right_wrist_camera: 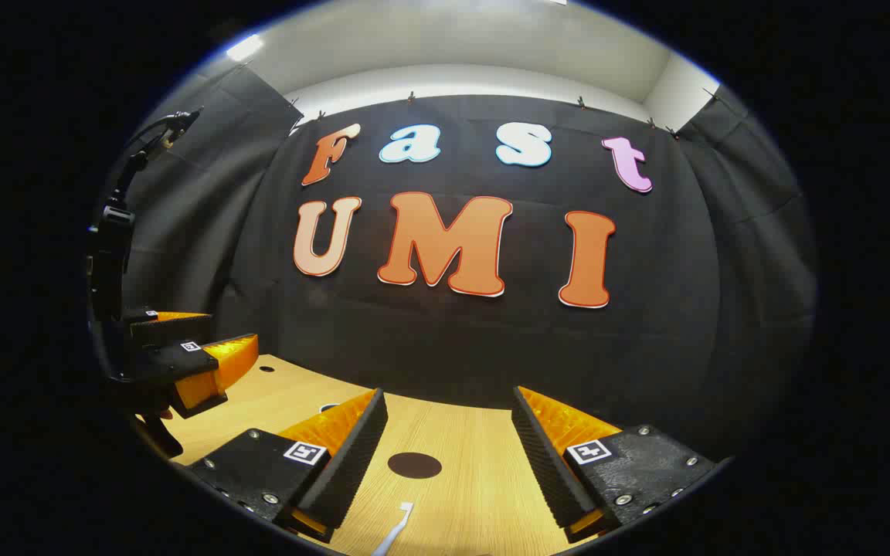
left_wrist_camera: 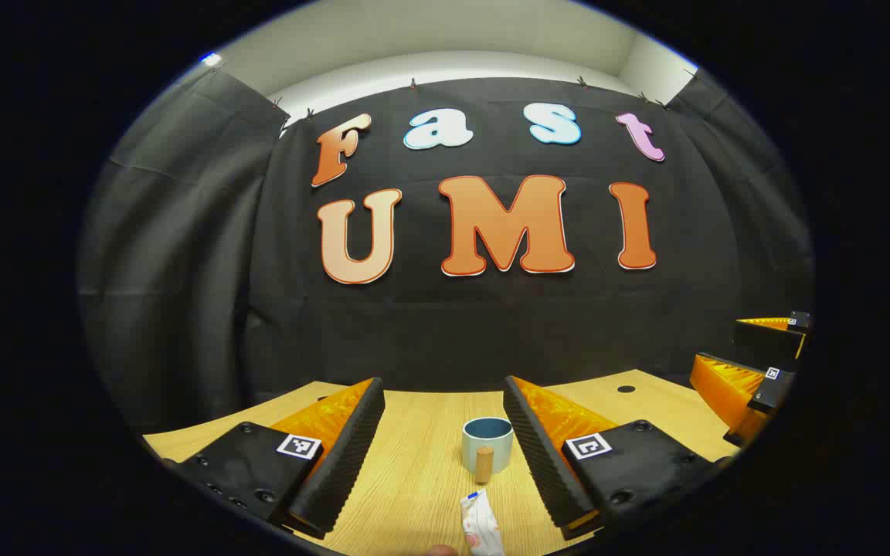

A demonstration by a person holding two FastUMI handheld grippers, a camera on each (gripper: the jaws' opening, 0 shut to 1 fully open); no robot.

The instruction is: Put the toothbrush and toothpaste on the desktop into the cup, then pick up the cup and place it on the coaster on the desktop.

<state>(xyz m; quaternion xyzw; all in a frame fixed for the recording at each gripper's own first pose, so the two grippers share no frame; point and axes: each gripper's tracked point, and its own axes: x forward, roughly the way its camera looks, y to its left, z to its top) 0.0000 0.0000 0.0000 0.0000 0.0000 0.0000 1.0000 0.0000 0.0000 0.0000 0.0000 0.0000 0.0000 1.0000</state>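
Note:
In the left gripper view a pale blue cup point(left_wrist_camera: 487, 445) with a cork-like handle stands upright on the wooden desktop point(left_wrist_camera: 414, 471). A white toothpaste tube point(left_wrist_camera: 480, 525) lies just in front of it at the bottom edge. My left gripper point(left_wrist_camera: 445, 455) is open above the desk, its fingers framing the cup and the tube without touching either. In the right gripper view a dark round coaster point(right_wrist_camera: 414, 465) lies flat on the desktop, and a white toothbrush point(right_wrist_camera: 392, 531) lies nearer, at the bottom edge. My right gripper point(right_wrist_camera: 449, 455) is open, nothing between its fingers.
The right gripper point(left_wrist_camera: 754, 371) shows at the right edge of the left gripper view. The left gripper point(right_wrist_camera: 182, 359), with a hand behind it, shows at the left of the right gripper view. A small hole point(left_wrist_camera: 626, 388) sits near the desk's far edge, where the black cloth wall rises.

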